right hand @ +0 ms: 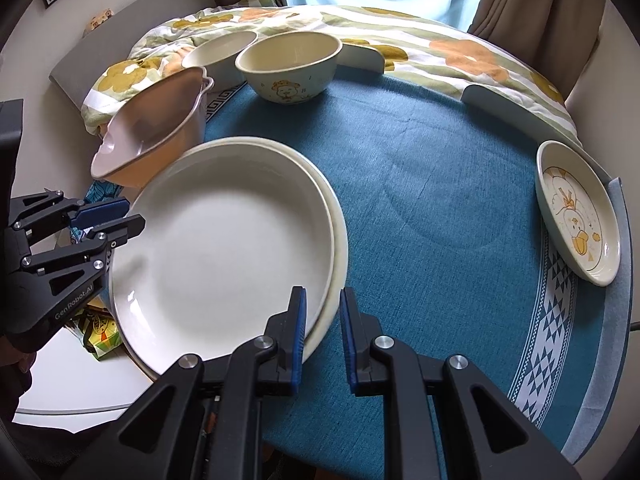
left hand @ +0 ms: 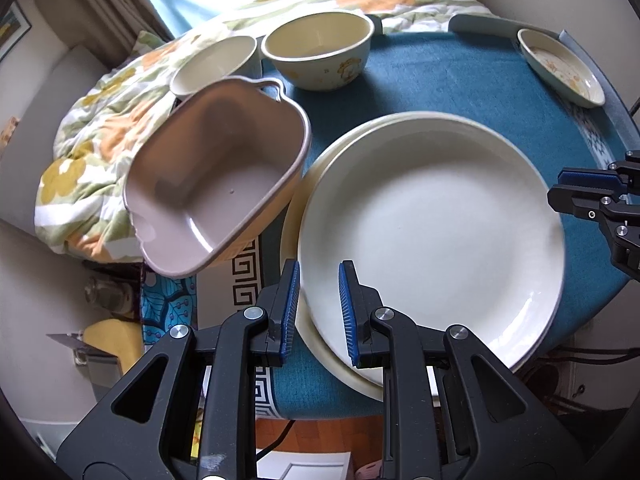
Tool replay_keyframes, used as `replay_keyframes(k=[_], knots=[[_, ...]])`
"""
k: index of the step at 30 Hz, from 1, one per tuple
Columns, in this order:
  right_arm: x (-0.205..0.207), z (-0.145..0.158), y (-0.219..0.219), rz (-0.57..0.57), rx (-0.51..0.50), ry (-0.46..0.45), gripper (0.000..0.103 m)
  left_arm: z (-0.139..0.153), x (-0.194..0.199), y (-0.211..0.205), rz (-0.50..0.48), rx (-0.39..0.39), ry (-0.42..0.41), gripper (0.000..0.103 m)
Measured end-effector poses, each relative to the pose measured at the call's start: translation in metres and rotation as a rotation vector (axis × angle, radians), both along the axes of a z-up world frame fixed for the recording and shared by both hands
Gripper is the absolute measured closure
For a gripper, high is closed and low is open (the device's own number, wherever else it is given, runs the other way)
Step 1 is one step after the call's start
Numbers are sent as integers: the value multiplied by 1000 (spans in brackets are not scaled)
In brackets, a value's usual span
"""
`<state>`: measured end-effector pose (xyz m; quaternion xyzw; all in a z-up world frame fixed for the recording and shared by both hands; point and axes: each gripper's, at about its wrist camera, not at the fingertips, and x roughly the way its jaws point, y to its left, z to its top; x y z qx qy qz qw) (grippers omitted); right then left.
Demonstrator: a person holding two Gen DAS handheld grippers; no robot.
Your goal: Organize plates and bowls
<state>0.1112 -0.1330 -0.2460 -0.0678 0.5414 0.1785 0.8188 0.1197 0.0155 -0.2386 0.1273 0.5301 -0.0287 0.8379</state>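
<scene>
My left tool [left hand: 319,312] and my right tool [right hand: 323,336] are both almost shut, with just a thin gap, and hold nothing. The rim of the top white plate [left hand: 432,236] sits right at my tips. I count two big white plates stacked, and the lower plate [right hand: 339,236] peeks out. Far ahead are two round bowls [left hand: 318,54], and a pink dish with handles [left hand: 212,176] leans over the surface's [right hand: 420,184] left edge. One small duck plate [right hand: 576,212] is far right. Between them, the blue cloth is open.

Glossy glazed white plates [left hand: 432,236], my ribbed blue rubbery pads [left hand: 290,312], matt woven teal tablecloth [right hand: 420,184], quilted floral blanket [right hand: 400,32].
</scene>
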Motion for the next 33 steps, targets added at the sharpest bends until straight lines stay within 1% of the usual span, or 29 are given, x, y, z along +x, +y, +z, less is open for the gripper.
replay_keyframes(k=[2, 4, 5, 7, 8, 9, 10, 11, 15, 17, 20, 23, 24, 26, 31, 33], knots=[[-2, 15, -7, -24, 20, -24, 88, 21, -1, -5, -13, -17, -38, 86], [-5, 33, -19, -68, 54, -55, 88, 46, 0, -11, -29, -47, -83, 83], [-7, 42, -26, -91, 77, -65, 88, 58, 0, -15, -40, -67, -108, 78], [-12, 59, -43, -148, 111, -86, 87, 83, 2, -25, -68, -101, -163, 42], [-16, 67, -52, -182, 121, -105, 73, 95, 3, -31, -84, -113, -196, 7], [-20, 75, -62, -216, 131, -129, 58, 107, 2, -37, -110, -141, -241, 0], [-26, 83, -72, -248, 140, -150, 19, 118, 1, -43, -148, -182, -277, 0], [-30, 89, -82, -281, 150, -169, 0, 125, 4, -50, -183, -216, -281, 0], [-52, 109, -121, -418, 186, -224, 0, 141, 28, -89, -305, -298, -237, 0], [-59, 114, -140, -471, 189, -227, 0, 146, 41, -110, -369, -333, -220, 0], [-65, 120, -164, -544, 170, -235, 0, 149, 67, -145, -452, -379, -172, 0], [-60, 121, -186, -626, 112, -242, 0, 145, 94, -177, -524, -391, -135, 0], [-56, 119, -194, -641, 117, -238, 0, 140, 104, -187, -542, -388, -114, 0], [-46, 110, -209, -668, 160, -225, 0, 127, 127, -205, -568, -398, -61, 1], [-20, 67, -245, -772, 224, -157, 0, 76, 182, -241, -547, -413, 89, 1], [-9, 52, -259, -812, 264, -144, 1, 52, 201, -254, -544, -407, 133, 3]])
